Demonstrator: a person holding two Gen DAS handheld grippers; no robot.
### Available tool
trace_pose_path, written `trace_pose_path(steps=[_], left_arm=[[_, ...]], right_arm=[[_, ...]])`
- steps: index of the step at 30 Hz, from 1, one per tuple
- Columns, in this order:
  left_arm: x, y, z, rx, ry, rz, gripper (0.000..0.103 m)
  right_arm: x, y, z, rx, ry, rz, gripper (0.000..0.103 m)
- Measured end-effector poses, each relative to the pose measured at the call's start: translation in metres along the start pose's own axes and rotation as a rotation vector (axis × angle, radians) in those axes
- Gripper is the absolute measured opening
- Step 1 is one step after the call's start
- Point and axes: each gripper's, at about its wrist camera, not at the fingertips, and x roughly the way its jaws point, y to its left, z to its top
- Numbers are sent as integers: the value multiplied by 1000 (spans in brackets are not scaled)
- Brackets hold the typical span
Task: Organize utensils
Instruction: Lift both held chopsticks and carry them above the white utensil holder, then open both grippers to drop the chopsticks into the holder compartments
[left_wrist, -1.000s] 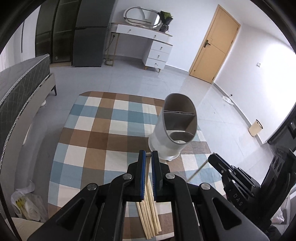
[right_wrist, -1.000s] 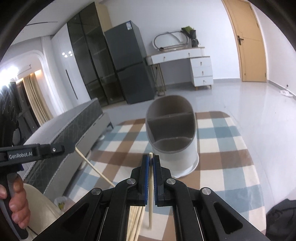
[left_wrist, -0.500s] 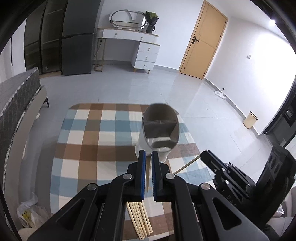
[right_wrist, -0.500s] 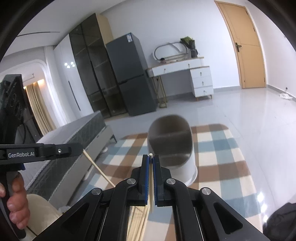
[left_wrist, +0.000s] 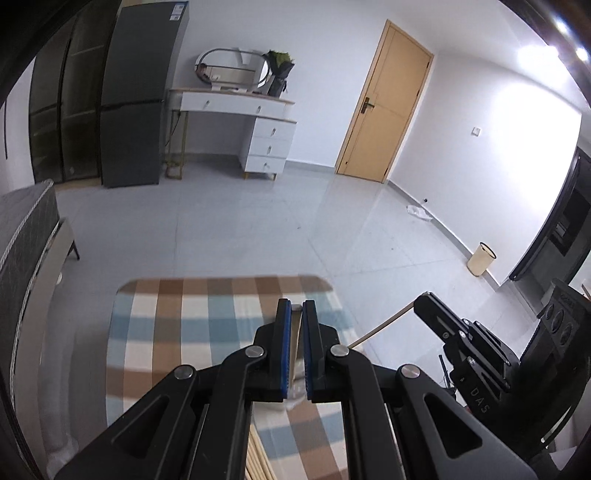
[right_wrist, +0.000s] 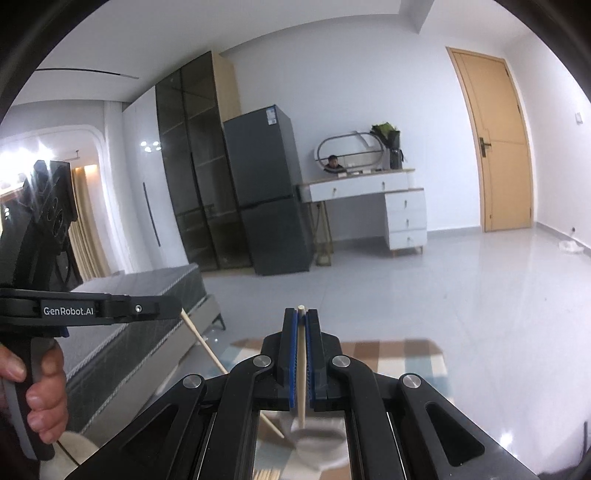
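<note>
Left wrist view: the checked worktop ends at twelve o'clock, open floor beyond; the left gripper is clenched on a chopstick. Right wrist view: bed at nine o'clock, open floor ahead; the right gripper clamps a second chopstick upright.

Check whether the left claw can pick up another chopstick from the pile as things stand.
Probably not: the left claw is shut on a chopstick already, and the pile lies low beneath its body, not ahead of it.
</note>
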Motion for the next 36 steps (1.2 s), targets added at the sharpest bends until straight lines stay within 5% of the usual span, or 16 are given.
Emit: trace_pose_path(steps=[9,20,23,25,31,36], left_arm=[[48,10,28,32,-1,-4,2],[98,29,17,23,116,-8,3],[97,35,14,0,126,-2,20],[92,38,13,-20,124,15,46],[65,42,11,-48,80,71,51],[33,38,2,-18,31,188,57]], right_arm=[[41,-3,16,-69,10,-12,3],[90,-8,-18,-126,150,52,7],[91,-9,-28,-94,180,104,7],[88,-10,-30,-87,185,110,10],[62,-12,-33,-54,170,99,23],[36,-10,-32,-24,138,63,48]])
